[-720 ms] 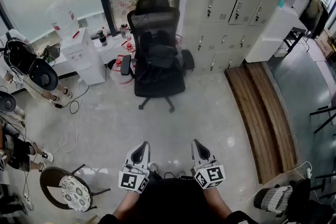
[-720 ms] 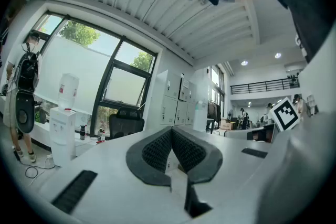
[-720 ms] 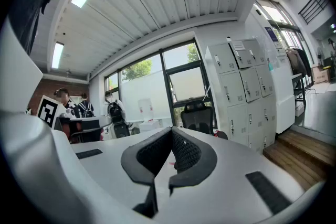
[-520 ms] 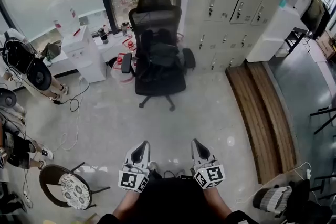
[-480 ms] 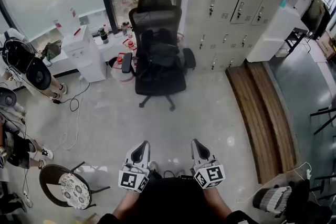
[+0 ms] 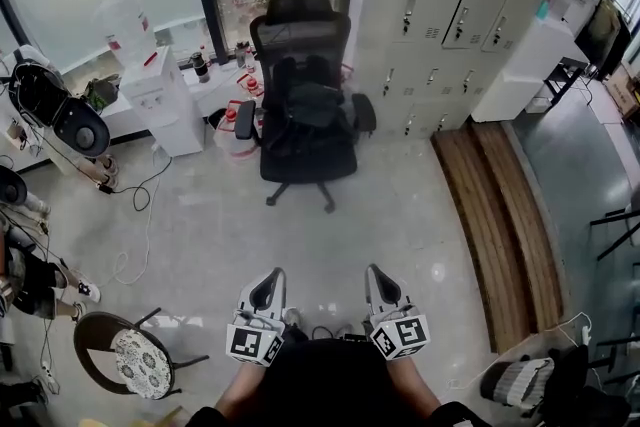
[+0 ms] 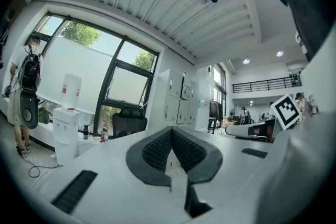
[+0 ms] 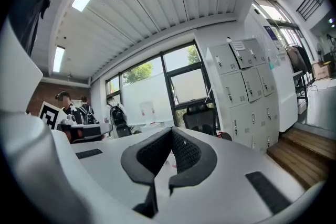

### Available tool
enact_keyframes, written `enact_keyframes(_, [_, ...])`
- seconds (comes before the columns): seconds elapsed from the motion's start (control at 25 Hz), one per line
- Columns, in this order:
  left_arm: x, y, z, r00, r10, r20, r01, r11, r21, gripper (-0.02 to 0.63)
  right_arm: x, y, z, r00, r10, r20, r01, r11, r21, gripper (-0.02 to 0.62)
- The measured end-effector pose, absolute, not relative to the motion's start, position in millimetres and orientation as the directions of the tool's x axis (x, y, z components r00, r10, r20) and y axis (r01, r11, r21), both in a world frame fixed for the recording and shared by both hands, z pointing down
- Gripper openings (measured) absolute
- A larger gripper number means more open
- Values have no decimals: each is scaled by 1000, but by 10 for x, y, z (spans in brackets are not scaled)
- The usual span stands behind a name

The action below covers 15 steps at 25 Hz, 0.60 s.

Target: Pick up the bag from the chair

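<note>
The task is at the approach stage, and nothing is gripped yet. The left tongs [image 6: 266, 290] and the right tongs [image 6: 384, 288] sit level and side by side, close in front of the person. Each pair is pressed together with nothing between its pads, as both gripper views show.

The bag [image 6: 312, 105] is a dark shape that is hard to tell from the black upholstery. It lies on the seat of the chair [image 6: 303, 27], well ahead of both tongs and roughly on the line between them, across open floor [image 6: 300, 235]. Lockers [image 6: 450, 5] stand just beyond the chair on the right tongs' side.

The next move, as I judge it, calls for walking forward until the seat is in reach. One pair of tongs then needs to spread, dip toward the seat and close on a strap or a fold of the bag. Where a handle lies cannot be made out from here.
</note>
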State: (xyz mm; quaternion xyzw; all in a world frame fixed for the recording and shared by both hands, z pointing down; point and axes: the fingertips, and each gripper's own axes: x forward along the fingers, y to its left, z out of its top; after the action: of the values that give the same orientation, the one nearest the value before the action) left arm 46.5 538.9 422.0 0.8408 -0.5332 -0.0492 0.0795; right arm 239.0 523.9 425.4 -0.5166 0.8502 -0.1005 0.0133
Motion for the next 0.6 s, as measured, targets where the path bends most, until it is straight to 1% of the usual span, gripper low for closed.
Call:
enact_keyframes(0.24, [101, 5275, 4222, 385, -923, -5, -907, -379, 183, 2, 2218, 5190, 4291, -467, -879, 96, -879, 449, -162, 0])
enact_keyframes(0.36, [-48, 5231, 4266, 386, -923, 6, -906, -378, 192, 2, 2103, 5155, 4323, -461, -881, 101, -882, 443, -159, 0])
enact_keyframes(0.6, [-329, 5154, 4289, 398, -917, -9, -898, -392, 202, 6, 1879, 5064, 4259, -423, -904, 65, -898, 408, -166, 6])
